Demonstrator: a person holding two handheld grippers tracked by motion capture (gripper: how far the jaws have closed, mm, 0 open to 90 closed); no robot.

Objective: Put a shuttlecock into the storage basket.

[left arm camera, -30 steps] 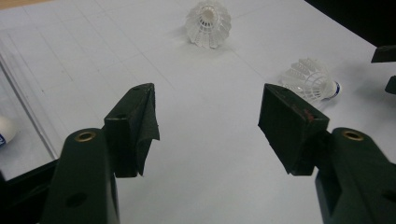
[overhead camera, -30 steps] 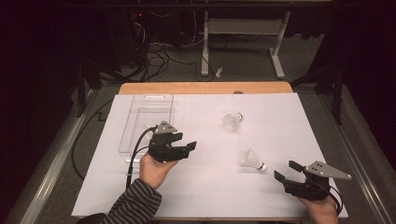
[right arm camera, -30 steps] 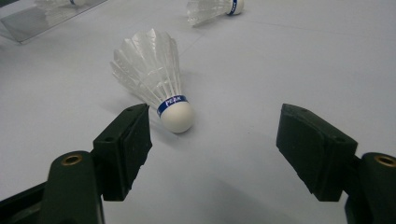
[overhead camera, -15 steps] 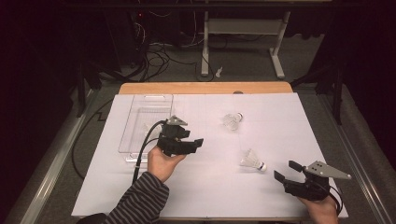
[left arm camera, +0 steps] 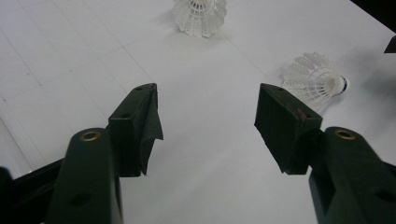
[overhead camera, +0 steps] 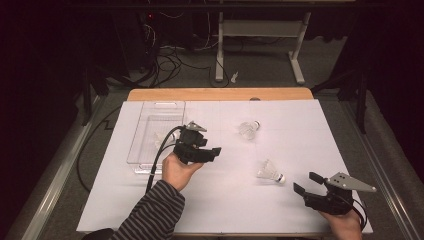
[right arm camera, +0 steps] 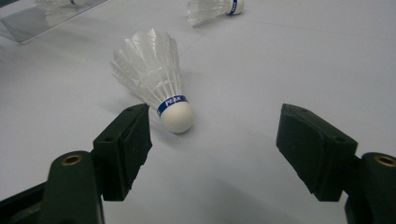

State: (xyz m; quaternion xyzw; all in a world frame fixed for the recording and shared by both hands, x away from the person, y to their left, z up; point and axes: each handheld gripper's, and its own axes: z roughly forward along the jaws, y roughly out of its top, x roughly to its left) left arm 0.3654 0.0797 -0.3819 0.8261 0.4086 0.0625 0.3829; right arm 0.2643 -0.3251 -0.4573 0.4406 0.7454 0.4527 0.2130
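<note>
The near shuttlecock (overhead camera: 270, 171) is seen in the high view lying on its side on the white-covered bench (overhead camera: 225, 210), between the left gripper (overhead camera: 207, 152) beside the clear tray (overhead camera: 150, 120) and the right gripper (overhead camera: 306, 184) at the near right, with a far shuttlecock (overhead camera: 248, 129) well behind it. In the left gripper view, the jaws are shown wide apart, just closing slightly, nothing between them, both shuttlecocks ahead. In the right gripper view, the jaws are held wide open and empty, the near shuttlecock's cork (right arm camera: 176, 115) just beyond the left jaw.
</note>
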